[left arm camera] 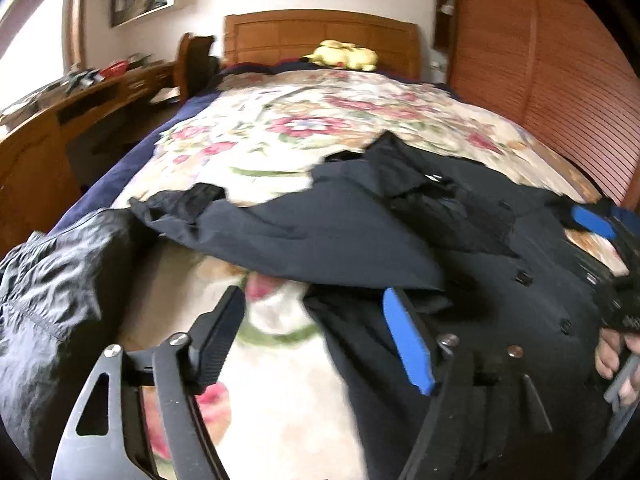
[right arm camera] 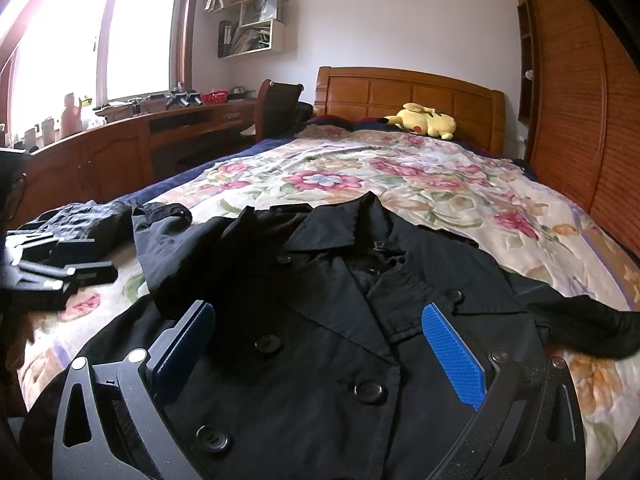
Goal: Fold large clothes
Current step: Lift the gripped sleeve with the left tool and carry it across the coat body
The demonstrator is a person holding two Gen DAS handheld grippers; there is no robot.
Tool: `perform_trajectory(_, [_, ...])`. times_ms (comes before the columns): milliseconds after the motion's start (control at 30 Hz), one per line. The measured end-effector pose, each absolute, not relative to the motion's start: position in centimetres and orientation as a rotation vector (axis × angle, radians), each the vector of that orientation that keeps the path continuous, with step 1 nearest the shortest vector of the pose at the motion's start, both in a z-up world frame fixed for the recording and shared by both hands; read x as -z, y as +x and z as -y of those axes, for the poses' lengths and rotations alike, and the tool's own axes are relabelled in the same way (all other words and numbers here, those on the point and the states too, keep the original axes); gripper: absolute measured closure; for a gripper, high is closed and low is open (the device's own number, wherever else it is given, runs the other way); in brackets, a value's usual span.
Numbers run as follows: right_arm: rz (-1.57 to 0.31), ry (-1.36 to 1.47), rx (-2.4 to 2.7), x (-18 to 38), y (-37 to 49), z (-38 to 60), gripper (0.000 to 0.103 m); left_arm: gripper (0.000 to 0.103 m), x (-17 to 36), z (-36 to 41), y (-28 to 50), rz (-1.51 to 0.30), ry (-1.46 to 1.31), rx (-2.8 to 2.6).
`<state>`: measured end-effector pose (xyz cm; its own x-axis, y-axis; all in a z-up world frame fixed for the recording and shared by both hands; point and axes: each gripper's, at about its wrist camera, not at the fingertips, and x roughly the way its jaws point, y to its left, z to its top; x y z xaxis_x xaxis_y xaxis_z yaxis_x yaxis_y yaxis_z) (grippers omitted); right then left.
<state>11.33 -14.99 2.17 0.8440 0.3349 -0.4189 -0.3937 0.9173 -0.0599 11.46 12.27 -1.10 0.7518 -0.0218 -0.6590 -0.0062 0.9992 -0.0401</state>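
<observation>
Left wrist view: frame motion-blurred. Left gripper (left arm camera: 316,332) had its fingers released, spread wide, nothing between them; one blue ribbed pad (left arm camera: 408,344) showed on the right finger, the left finger showed only black ridged plastic. Below them lay the floral quilt (left arm camera: 280,128), cream with pink blooms and green leaves, lightly puckered, covering the bed (left arm camera: 320,36) with its panelled wooden headboard. The black coat (left arm camera: 400,232) lay flat on the quilt's near half, matte woven cloth, one sleeve (left arm camera: 224,220) folded across toward the left with its cuff crumpled. A second dark garment (left arm camera: 52,280), shiny and wrinkled, was heaped at the left edge. At far right, the right gripper (left arm camera: 600,220) showed blue pads over the coat, a person's hand (left arm camera: 612,356) gripping its handle.

Right wrist view: sharp. Right gripper (right arm camera: 320,340) had its fingers released and wide apart, hovering over the coat's (right arm camera: 320,320) front; nothing clamped. Only here were the double row of round black buttons (right arm camera: 370,392), the notched lapels and the upturned collar plain. The left gripper (right arm camera: 76,264) sat at left, just beside the folded sleeve. A yellow plush toy (right arm camera: 424,120) lay by the headboard; a wooden table (right arm camera: 120,148) with clutter ran under the window (right arm camera: 100,32).
</observation>
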Motion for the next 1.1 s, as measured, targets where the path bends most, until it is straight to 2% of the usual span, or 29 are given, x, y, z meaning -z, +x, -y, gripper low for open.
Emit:
perform_trajectory(767, [-0.438,-0.208,-0.473,-1.9,11.0,13.7,0.000,0.030,5.5,-21.3,22.4,-0.846,-0.377,-0.114])
perform_trajectory(800, [-0.439,-0.209,-0.476,-1.9,11.0,13.8,0.000,0.033,5.6,-21.4,22.7,-0.847,-0.381,-0.110])
perform_trajectory(867, [-0.441,-0.212,-0.480,-1.9,10.9,13.9,0.000,0.060,5.7,-21.3,23.0,-0.856,-0.363,-0.108])
perform_trajectory(900, [-0.441,-0.216,-0.482,-1.9,10.8,13.9,0.000,0.069,5.7,-20.9,23.1,-0.868,-0.337,-0.105])
perform_trajectory(933, [-0.441,-0.222,-0.483,-1.9,10.7,14.0,0.001,0.085,5.6,-20.9,23.2,-0.873,-0.324,-0.100])
perform_trajectory(967, [-0.440,-0.228,-0.483,-1.9,10.6,14.1,0.001,0.090,5.5,-20.7,23.2,-0.876,-0.310,-0.092])
perform_trajectory(1100, [-0.434,-0.235,-0.473,-2.3,9.9,15.6,0.001,0.098,3.3,-18.5,21.9,-0.820,-0.245,-0.046])
